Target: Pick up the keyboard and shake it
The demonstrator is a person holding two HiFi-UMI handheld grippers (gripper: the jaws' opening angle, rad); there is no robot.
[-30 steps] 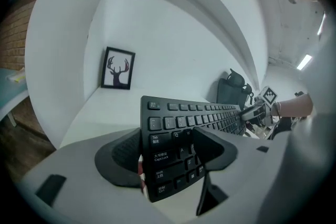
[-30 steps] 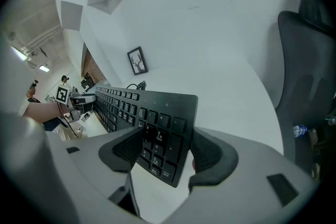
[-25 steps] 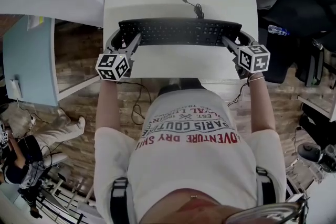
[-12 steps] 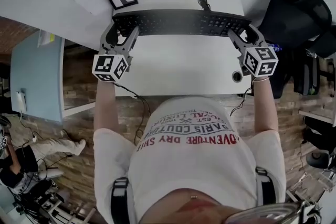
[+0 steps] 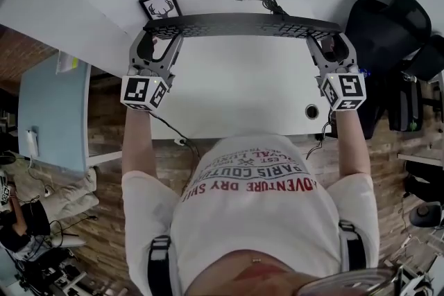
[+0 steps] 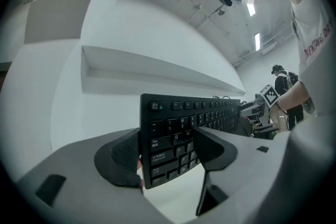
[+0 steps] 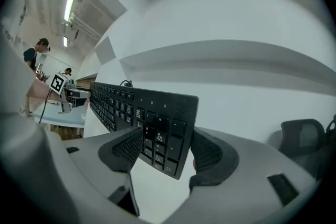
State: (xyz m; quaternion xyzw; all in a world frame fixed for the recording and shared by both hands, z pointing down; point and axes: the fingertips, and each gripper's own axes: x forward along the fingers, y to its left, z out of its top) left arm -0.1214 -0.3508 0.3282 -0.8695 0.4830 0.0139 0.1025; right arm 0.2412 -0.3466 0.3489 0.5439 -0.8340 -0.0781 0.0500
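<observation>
The black keyboard (image 5: 243, 25) hangs in the air above the white desk (image 5: 236, 93), tipped so that the head view shows mostly its front edge. My left gripper (image 5: 158, 37) is shut on its left end, and my right gripper (image 5: 326, 39) is shut on its right end. In the left gripper view the keyboard (image 6: 176, 136) stands upright between the pads, which press on its face and its back. The right gripper view shows the numpad end of the keyboard (image 7: 157, 123) clamped the same way. Its cable (image 5: 267, 3) trails onto the desk behind it.
A framed deer picture (image 5: 159, 7) lies on the desk just behind the keyboard's left end. A round cable hole (image 5: 311, 111) sits near the desk's front right. A black office chair (image 5: 388, 31) stands to the right, and a light-blue panel (image 5: 48, 107) to the left.
Both grippers have carried the keyboard up and away from me. It has tipped from key-face-up to nearly edge-on. The head view has shifted, so more of the desk shows.
</observation>
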